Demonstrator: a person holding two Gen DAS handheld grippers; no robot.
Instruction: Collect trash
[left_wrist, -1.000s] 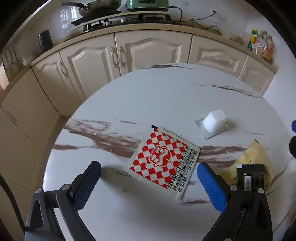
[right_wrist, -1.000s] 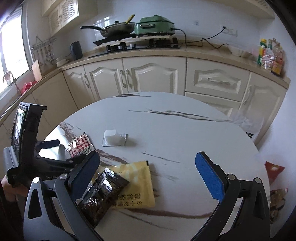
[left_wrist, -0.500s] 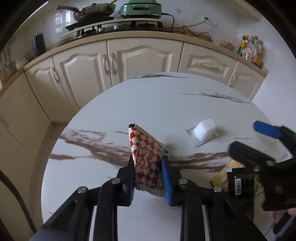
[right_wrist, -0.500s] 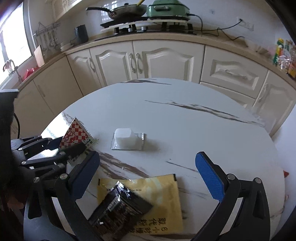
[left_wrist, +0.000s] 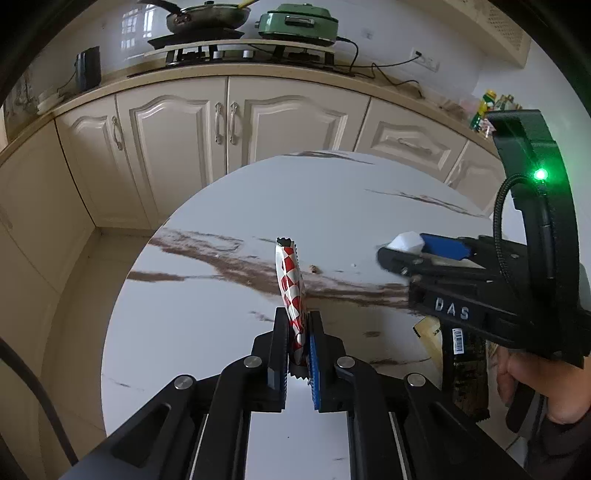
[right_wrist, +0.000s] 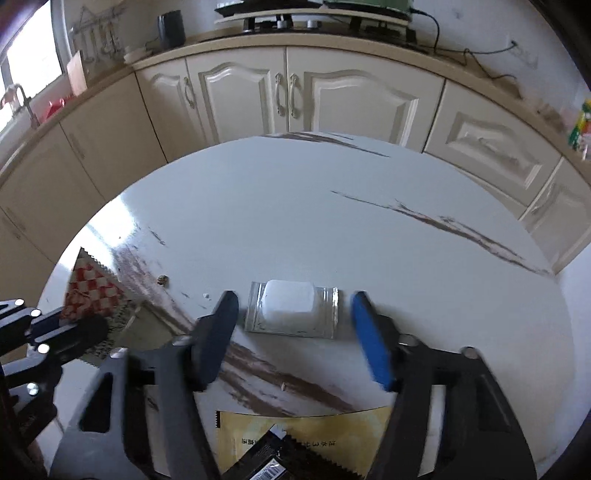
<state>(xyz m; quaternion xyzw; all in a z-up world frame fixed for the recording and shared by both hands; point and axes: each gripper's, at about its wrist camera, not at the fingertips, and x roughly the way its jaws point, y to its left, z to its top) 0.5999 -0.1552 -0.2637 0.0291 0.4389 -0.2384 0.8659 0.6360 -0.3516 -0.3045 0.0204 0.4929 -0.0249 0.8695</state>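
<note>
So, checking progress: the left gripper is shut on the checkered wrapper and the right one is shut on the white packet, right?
Not quite. In the right wrist view the right gripper only straddles the white packet, its jaws closing in but not yet touching. The left gripper is indeed shut on the checkered wrapper.

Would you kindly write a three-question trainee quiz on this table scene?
1. True or false: the left hand-held gripper is shut on the red-and-white checkered foil wrapper.
2. What lies between the right hand-held gripper's fingers? A) clear packet with a white block B) yellow sachet
3. Fill in: the black wrapper lies on the ___ sachet.

Key: 1 true; 2 A; 3 yellow.
</note>
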